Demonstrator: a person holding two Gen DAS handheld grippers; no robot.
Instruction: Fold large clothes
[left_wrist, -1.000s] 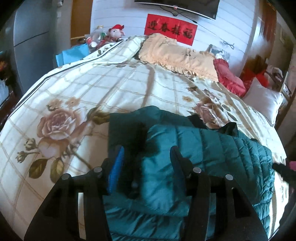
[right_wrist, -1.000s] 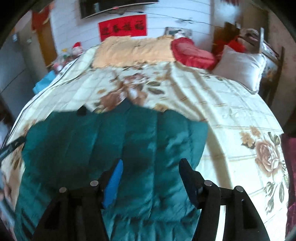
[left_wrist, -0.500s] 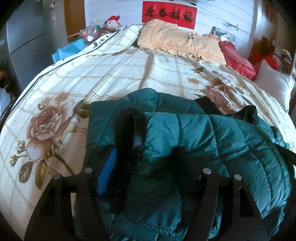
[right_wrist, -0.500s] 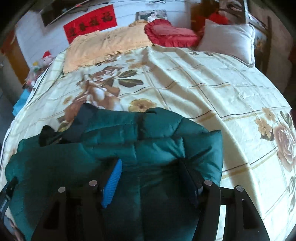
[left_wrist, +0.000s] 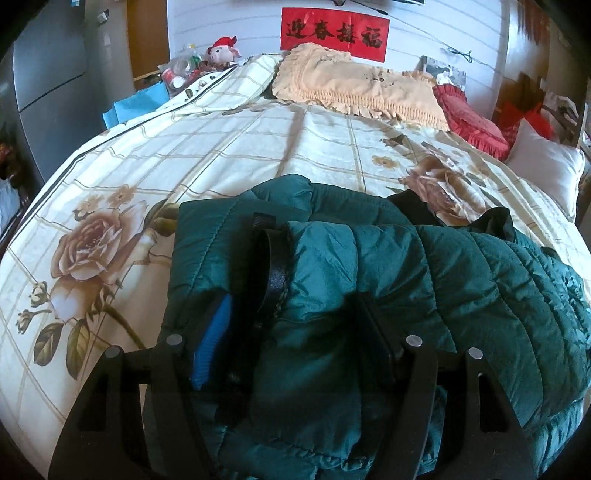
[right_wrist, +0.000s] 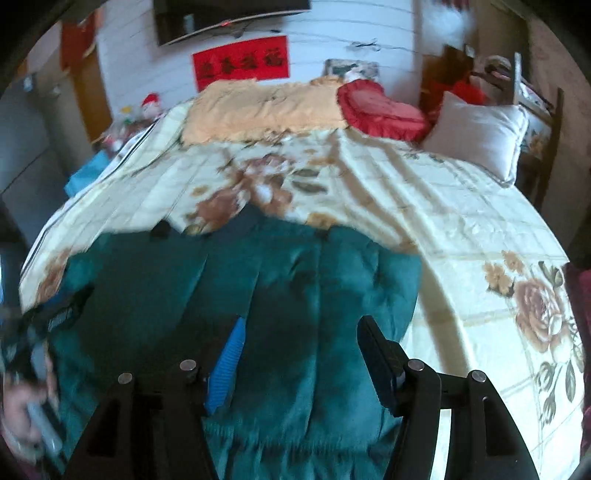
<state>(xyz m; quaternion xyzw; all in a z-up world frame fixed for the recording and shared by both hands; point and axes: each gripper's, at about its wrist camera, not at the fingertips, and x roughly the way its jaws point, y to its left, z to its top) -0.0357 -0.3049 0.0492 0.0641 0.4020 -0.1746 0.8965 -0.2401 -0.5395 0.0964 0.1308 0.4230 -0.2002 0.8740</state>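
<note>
Left wrist view. Item: teal quilted jacket (left_wrist: 424, 280), lying folded over on the floral bedspread (left_wrist: 229, 155), near the bed's front edge. My left claw (left_wrist: 291, 332) sits low over its left part; its jaws have just been opening and now stand wide. A puffed fold of the jacket bulges up between the fingers, along with a black strap (left_wrist: 275, 273) that runs along the fold. The blue-padded finger (left_wrist: 214, 343) is sunk beside the fabric; whether the pads press on it I cannot tell, though they look slack. Further items on the bed: peach fringed pillow (left_wrist: 354, 88) at the head, red frilled cushion (left_wrist: 469, 118) beside it, white pillow (left_wrist: 546, 166) at the right edge. A plush toy (left_wrist: 221, 51) stands past the bed's far left corner.

Right wrist view, blurred. Same jacket (right_wrist: 229, 295), spread below and ahead of my right claw (right_wrist: 299, 354). The jaws stand about half apart, hovering above the fabric's right half with nothing pinched. Bedspread (right_wrist: 461, 240) bare to the right. At the lower left edge, my left hand (right_wrist: 26, 417) around a grey handle.
</note>
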